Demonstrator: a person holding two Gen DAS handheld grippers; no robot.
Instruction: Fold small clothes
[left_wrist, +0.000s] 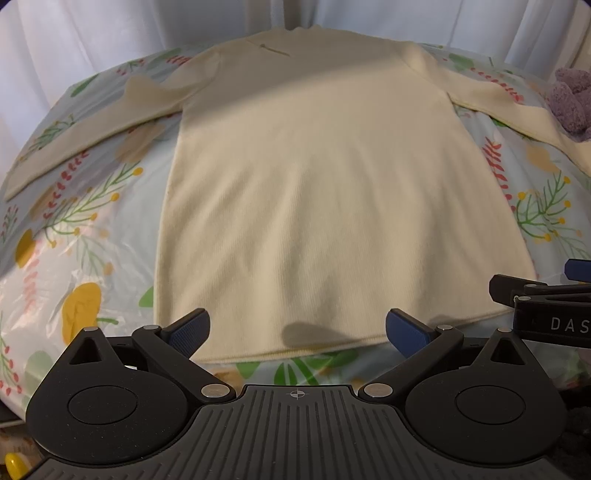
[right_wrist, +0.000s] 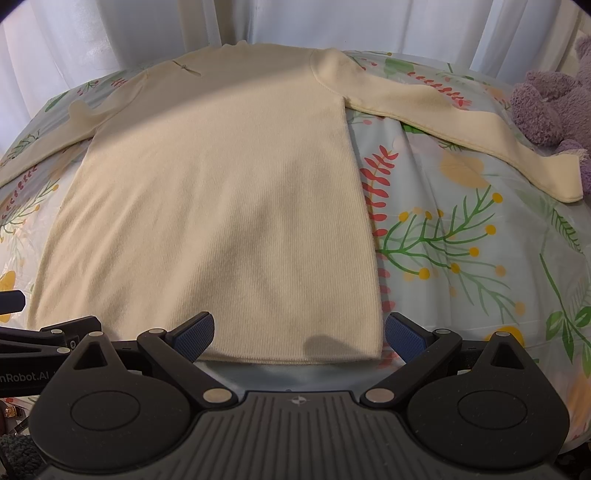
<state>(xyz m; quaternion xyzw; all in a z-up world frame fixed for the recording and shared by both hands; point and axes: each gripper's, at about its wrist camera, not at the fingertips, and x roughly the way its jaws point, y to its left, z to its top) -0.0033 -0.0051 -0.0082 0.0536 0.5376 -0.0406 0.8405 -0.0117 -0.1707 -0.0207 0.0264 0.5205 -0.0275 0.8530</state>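
Both grippers, left (left_wrist: 297, 332) and right (right_wrist: 299, 334), hover spread apart, empty, at the hem of a cream sweater (left_wrist: 314, 192) lying flat, sleeves out, on the flowered cloth (right_wrist: 461, 240), seemingly not touching.

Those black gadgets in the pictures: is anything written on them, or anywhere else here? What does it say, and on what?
"DAS": white letters on the right gripper as the left camera sees it; cut off by the picture's edge.
"nRobot.AI": white letters on the left gripper as the right camera sees it; its start is cut off.
No writing on the cream sweater, the flowered sheet or the purple soft toy.
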